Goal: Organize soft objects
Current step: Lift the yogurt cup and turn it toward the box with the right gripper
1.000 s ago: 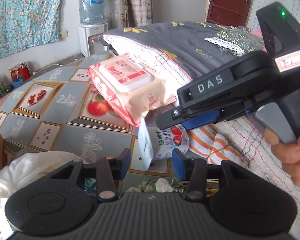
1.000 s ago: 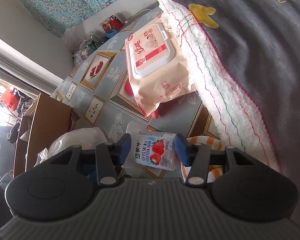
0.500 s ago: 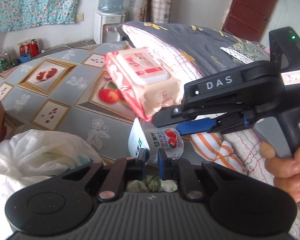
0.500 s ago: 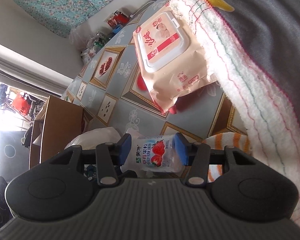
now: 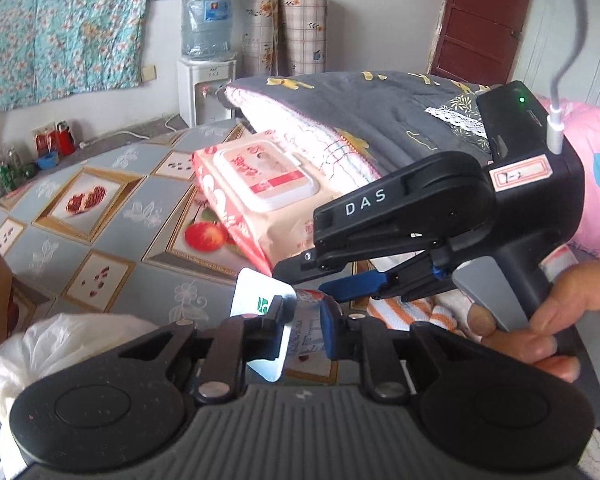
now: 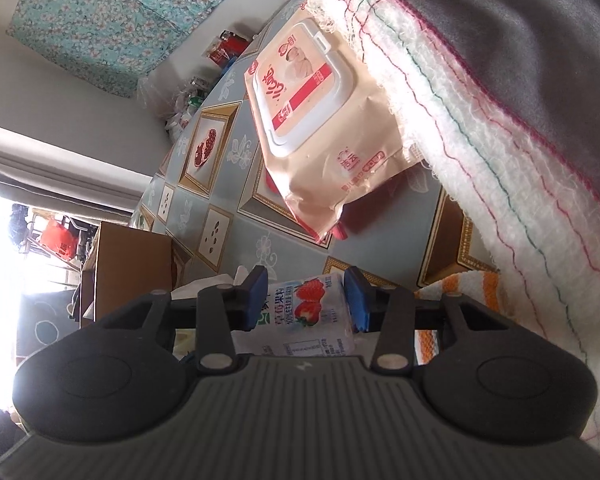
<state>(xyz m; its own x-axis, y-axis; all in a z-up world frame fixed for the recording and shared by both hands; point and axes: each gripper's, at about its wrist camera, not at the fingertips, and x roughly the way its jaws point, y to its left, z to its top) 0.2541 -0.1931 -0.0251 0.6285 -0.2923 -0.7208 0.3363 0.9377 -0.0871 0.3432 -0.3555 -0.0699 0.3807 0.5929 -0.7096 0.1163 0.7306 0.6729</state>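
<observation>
- While both tools meet on it, the strawberry drink pouch [image 6: 314, 312] sits low and near, in front of the patterned table [image 5: 112, 248], long axis running left to right in the right wrist view.
- Right gripper [image 6: 306, 300]: jaws just closing, pads pressing the pouch's 2 sides.
- Left gripper [image 5: 302, 330]: jaws reopened slightly, gripping the pouch's left end seal.

Strawberry pouch [image 6: 314, 312] lower end hidden behind gripper body, white plastic bag [image 5: 40, 344] cut off at frame edge — contents unreadable
</observation>
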